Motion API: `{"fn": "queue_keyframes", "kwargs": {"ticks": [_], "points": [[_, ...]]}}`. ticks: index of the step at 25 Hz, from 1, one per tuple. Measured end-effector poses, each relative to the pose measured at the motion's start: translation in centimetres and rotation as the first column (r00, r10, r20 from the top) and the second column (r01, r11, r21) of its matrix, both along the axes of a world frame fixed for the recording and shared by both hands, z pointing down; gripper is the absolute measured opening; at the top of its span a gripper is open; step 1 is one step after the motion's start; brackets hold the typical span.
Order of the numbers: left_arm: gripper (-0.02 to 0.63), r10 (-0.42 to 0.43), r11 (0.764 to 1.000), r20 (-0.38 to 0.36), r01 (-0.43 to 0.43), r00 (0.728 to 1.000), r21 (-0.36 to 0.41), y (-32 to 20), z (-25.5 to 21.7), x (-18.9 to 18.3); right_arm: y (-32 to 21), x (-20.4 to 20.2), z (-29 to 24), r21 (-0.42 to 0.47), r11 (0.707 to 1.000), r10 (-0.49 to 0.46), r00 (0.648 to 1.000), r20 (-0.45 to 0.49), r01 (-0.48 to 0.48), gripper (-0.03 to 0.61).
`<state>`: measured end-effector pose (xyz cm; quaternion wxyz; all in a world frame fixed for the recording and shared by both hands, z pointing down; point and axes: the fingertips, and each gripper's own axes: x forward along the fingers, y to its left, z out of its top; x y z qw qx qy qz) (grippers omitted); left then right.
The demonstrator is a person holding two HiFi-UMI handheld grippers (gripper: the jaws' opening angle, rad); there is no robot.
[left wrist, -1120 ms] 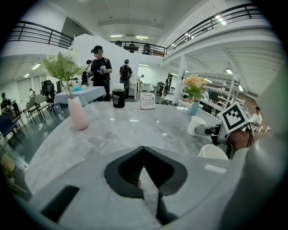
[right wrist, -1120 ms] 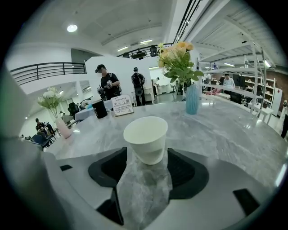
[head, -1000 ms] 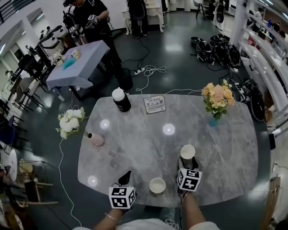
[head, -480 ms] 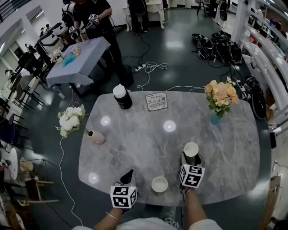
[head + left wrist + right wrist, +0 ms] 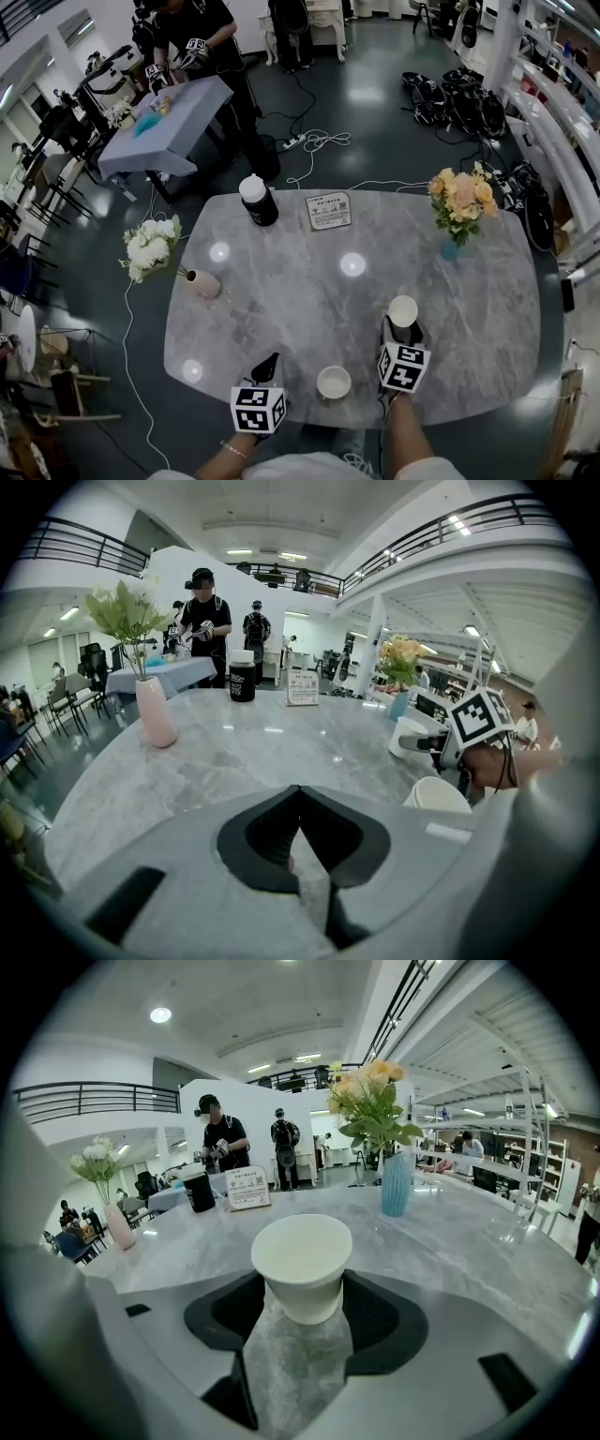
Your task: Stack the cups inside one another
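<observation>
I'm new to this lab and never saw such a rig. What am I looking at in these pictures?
No robot: a person holds a two-jaw gripper in each hand. One camera sits on the person's head, looking down at the marble table; the other two ride on the grippers. The left gripper is shut, empty. The right gripper grips a white paper cup. A second cup stands on the table between them. Farther off: a pink vase, a blue vase, a black canister and a sign card.

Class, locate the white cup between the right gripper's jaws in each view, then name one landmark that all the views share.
Head view: cup, lower right of centre.
Left gripper view: cup, right of middle.
Right gripper view: cup, centre, between the jaws.
Shared landmark: black bottle.
</observation>
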<state>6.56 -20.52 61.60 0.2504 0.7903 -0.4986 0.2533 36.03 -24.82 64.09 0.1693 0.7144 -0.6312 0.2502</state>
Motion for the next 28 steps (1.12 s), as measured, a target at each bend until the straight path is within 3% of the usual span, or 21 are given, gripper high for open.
{"fn": "queue_keyframes", "kwargs": {"ticks": [11, 28], "points": [[-0.003, 0.01, 1.0, -0.038, -0.009, 0.999, 0.02, 0.8, -1.0, 0.6, 2.2, 1.0, -1.7, 0.004, 0.999, 0.038, 0.999, -0.014, -0.038, 0.239], [-0.003, 0.05, 0.995, -0.123, -0.039, 0.991, 0.089, 2.1, -4.1, 0.9, 6.8, -1.6, -6.2, 0.04, 0.999, 0.037, 0.999, -0.035, -0.036, 0.239]]}}
